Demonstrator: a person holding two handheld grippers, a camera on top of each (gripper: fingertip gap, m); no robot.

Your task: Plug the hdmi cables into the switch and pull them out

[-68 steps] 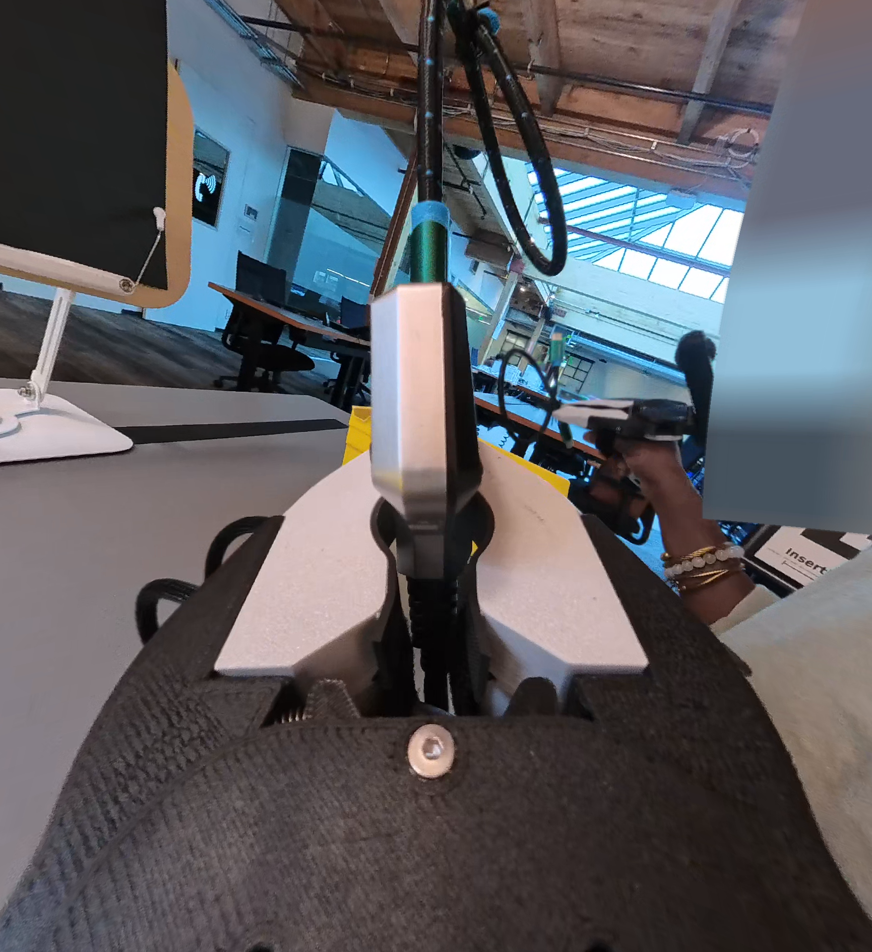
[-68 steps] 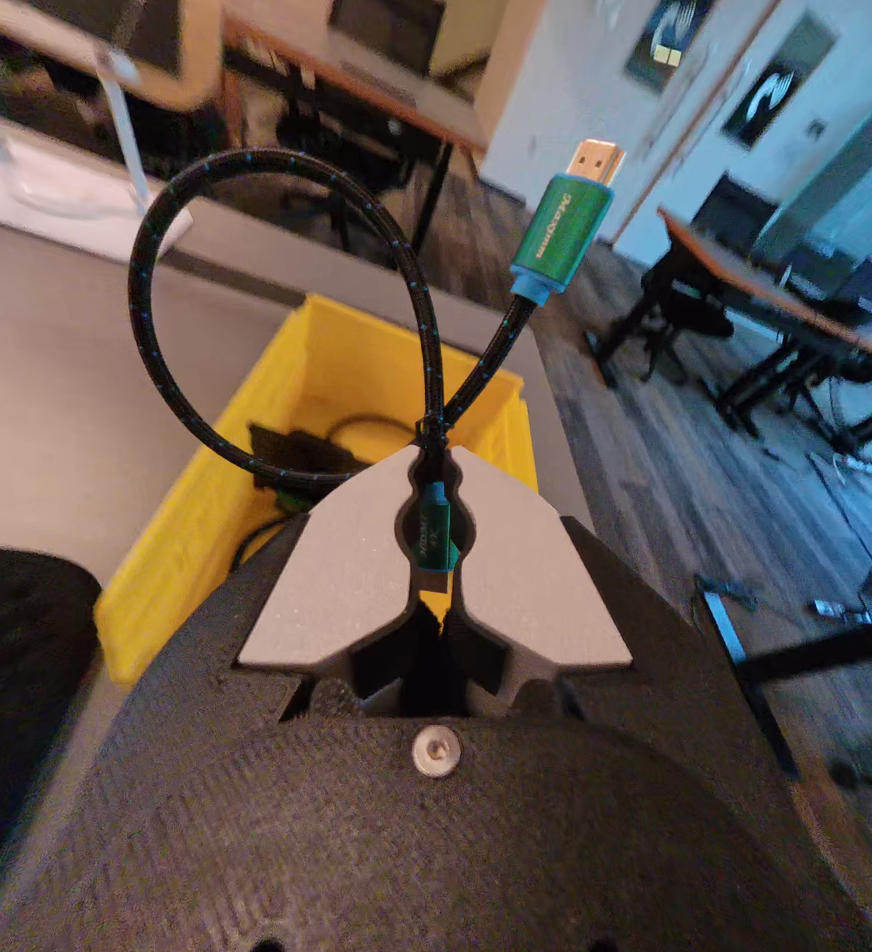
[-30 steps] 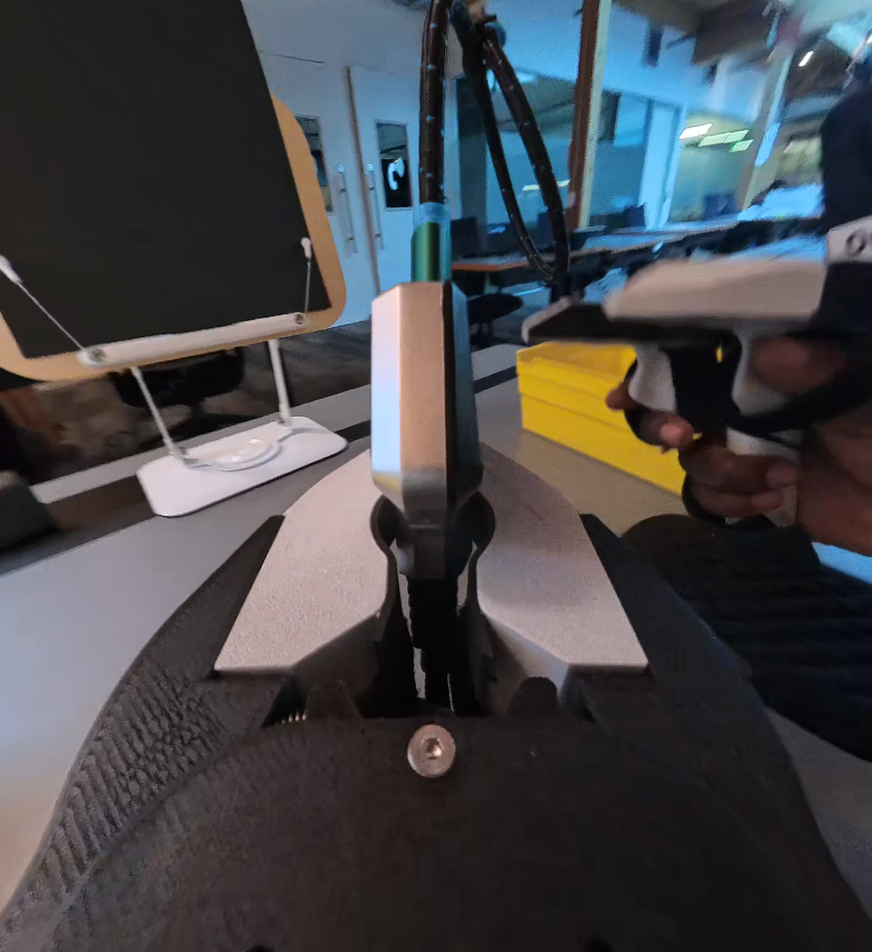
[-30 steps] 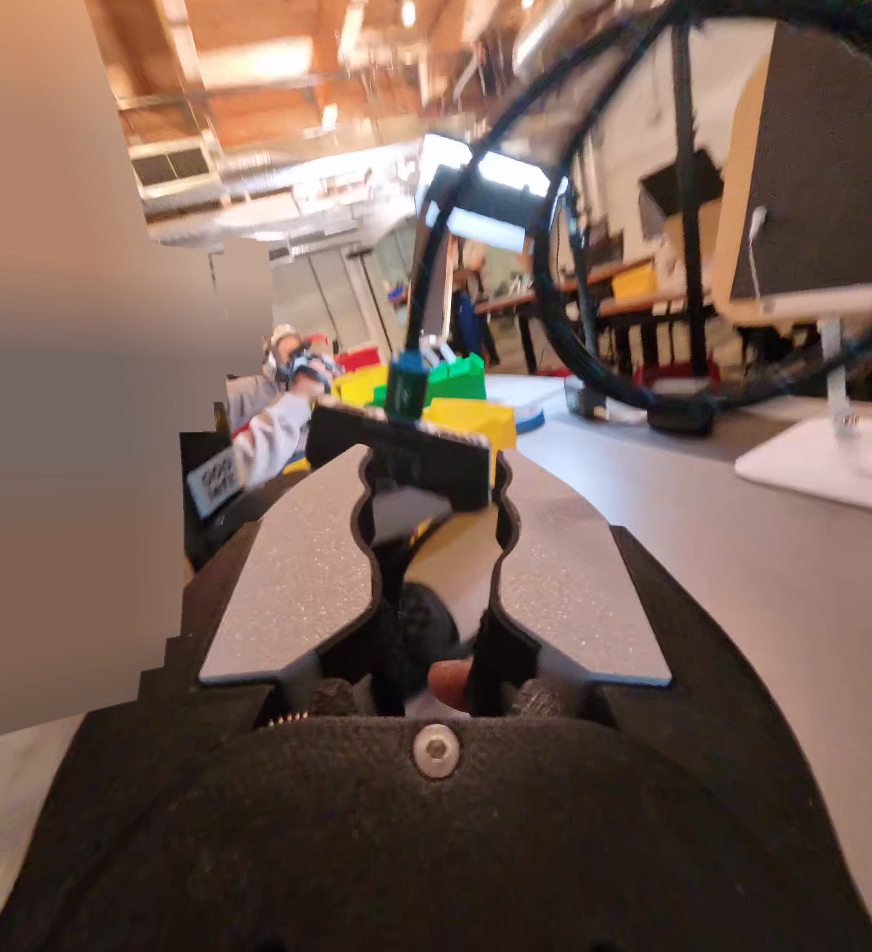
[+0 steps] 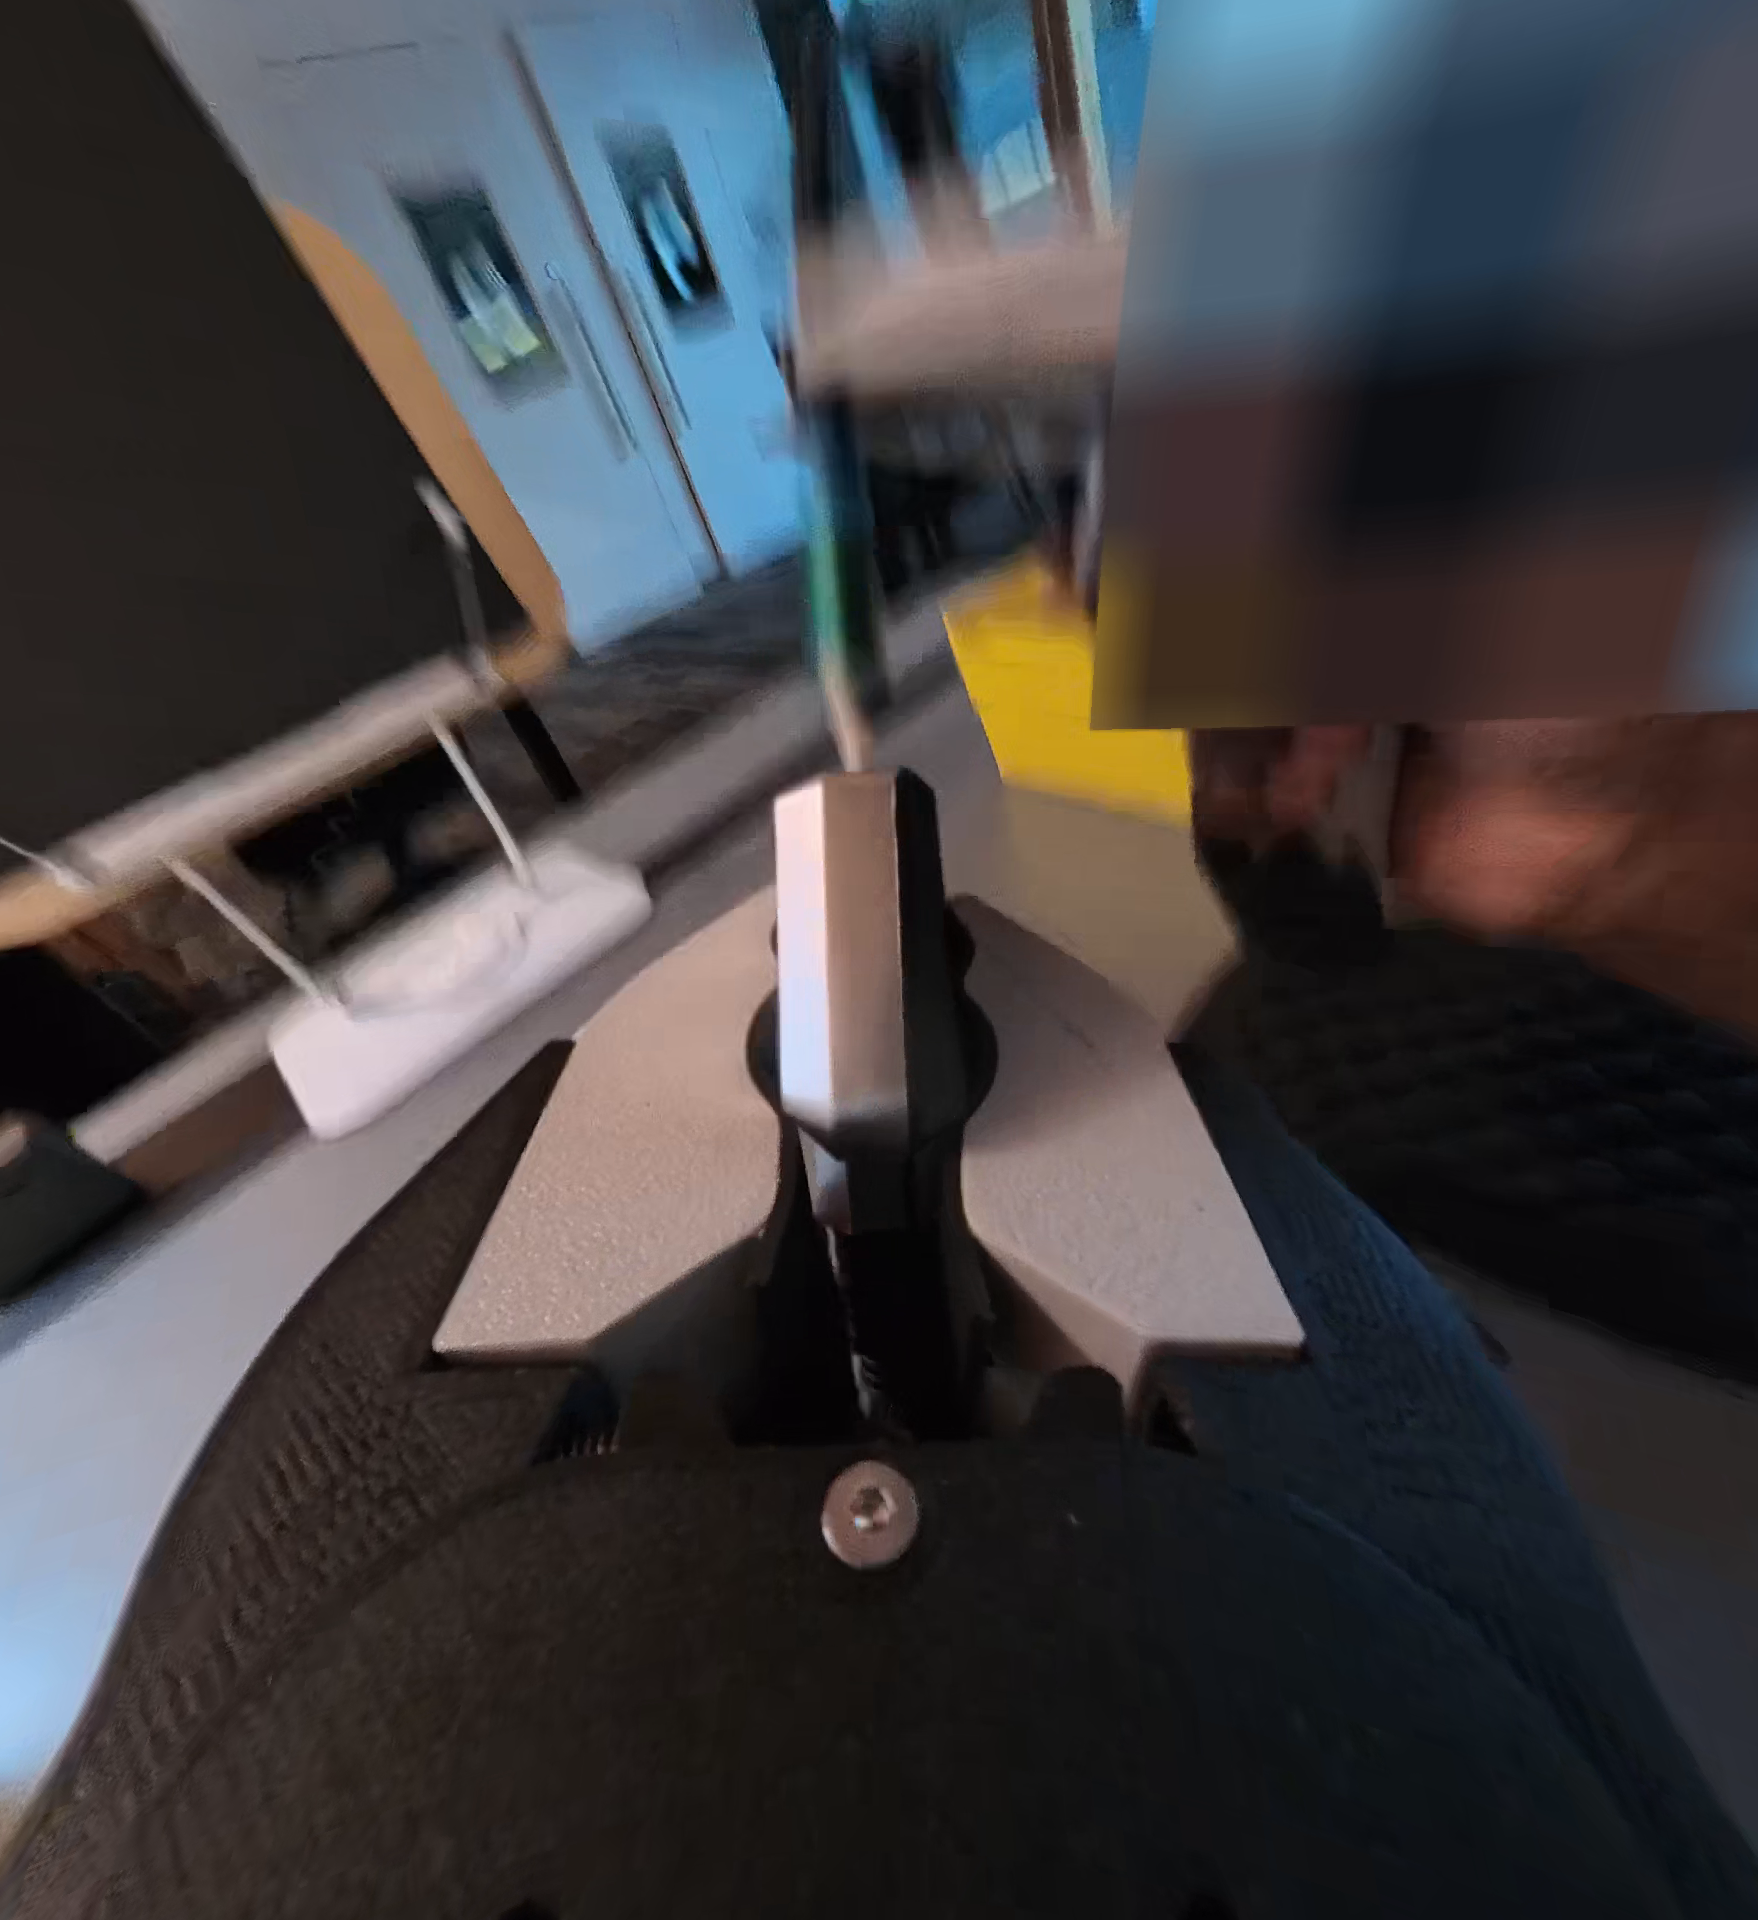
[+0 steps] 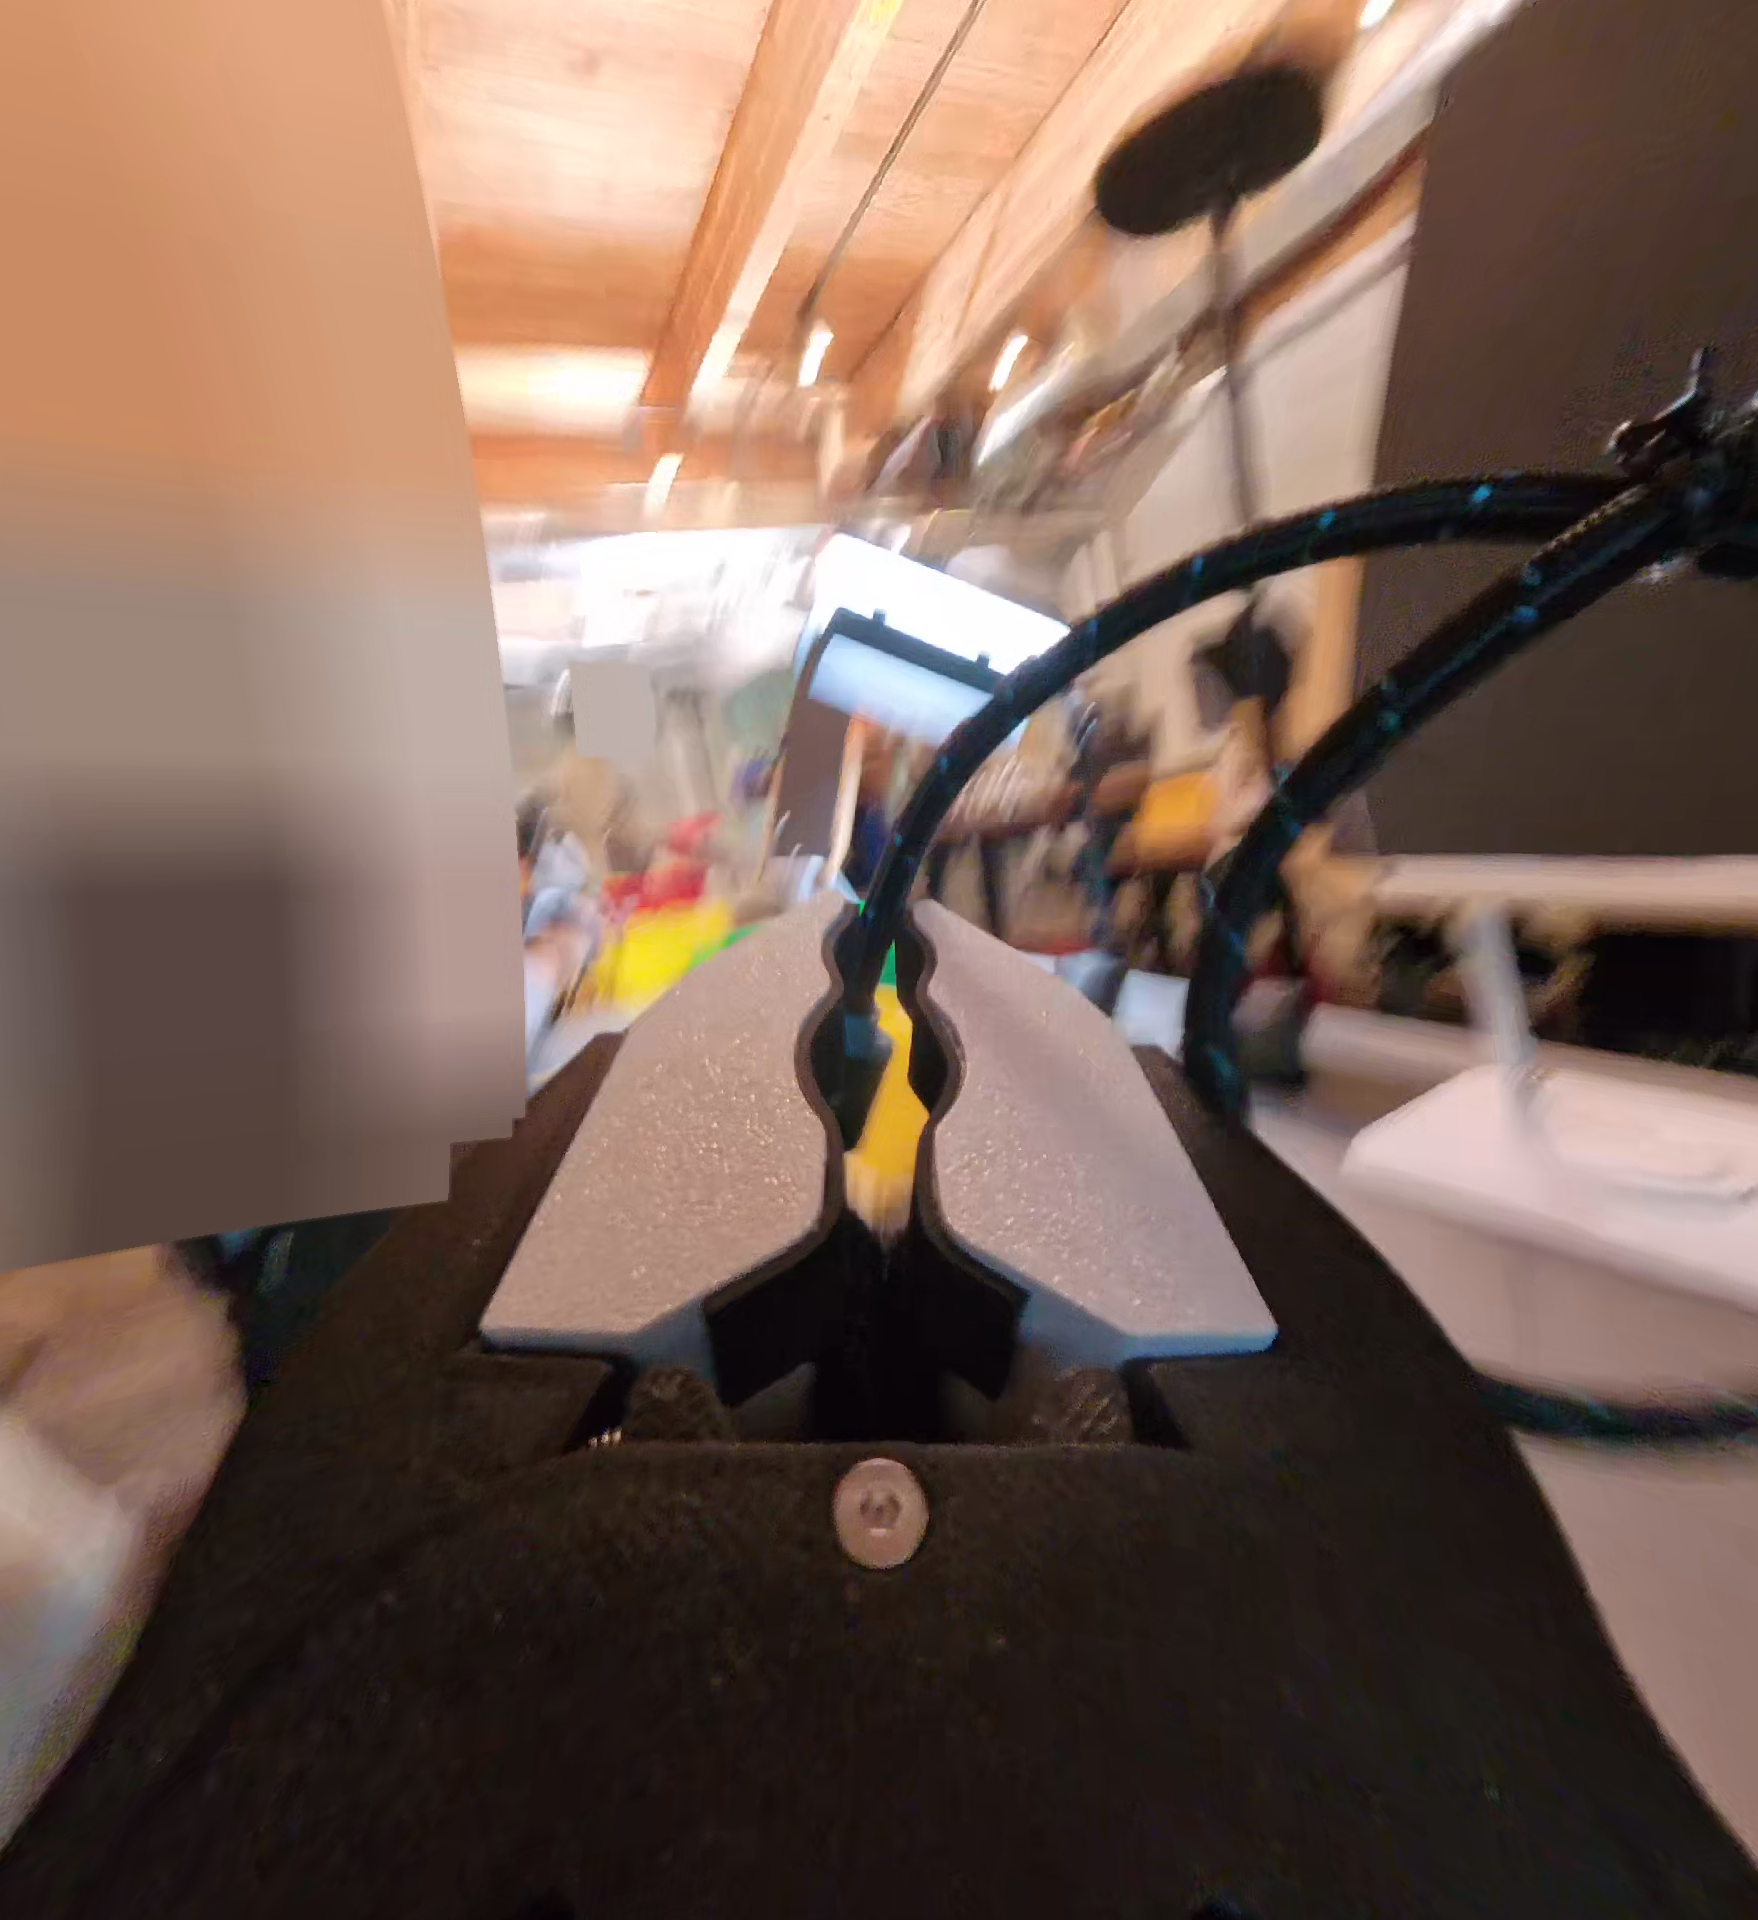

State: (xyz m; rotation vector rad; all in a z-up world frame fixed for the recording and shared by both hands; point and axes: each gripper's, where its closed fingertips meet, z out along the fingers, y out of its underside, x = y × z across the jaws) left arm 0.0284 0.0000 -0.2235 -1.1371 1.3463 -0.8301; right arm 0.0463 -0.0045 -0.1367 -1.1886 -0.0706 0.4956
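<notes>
Gripping hard, your left gripper (image 5: pixel 870 997) has its two grey fingers (image 5: pixel 646 1122) pressed against one slab-shaped switch (image 5: pixel 833 935), silver on one face and black on the other, standing on edge between them and poking out past the tips. Just beyond the switch's far end, one green HDMI plug (image 5: pixel 839 582) hangs nose-down, its metal tip right at the top edge of the switch; the blur is heavy there, so you cannot tell whether it is seated or only touching. Ahead and to the right of your left claw sits one yellow bin (image 5: pixel 1041 686) on the grey table (image 5: pixel 127 1403), and off to the left stands one black board (image 5: pixel 127 416) with a tan rim on a white stand (image 5: pixel 459 997).

Over on the other side, your right gripper (image 6: pixel 880 997) is nearly closed, its two fingers (image 6: pixel 709 1122) nipping one black braided cable (image 6: pixel 958 758) flecked with blue right at the tips. Behind the tips, a dark plug body with a gold end (image 6: pixel 870 1174) lies in the slot between the fingers. From the pinch the cable arcs up and away to the right, where it meets a second braided run at a black tie (image 6: pixel 1685 447); that run drops back down to the right of the claw. One white stand base (image 6: pixel 1581 1195) sits on the table to the right.
</notes>
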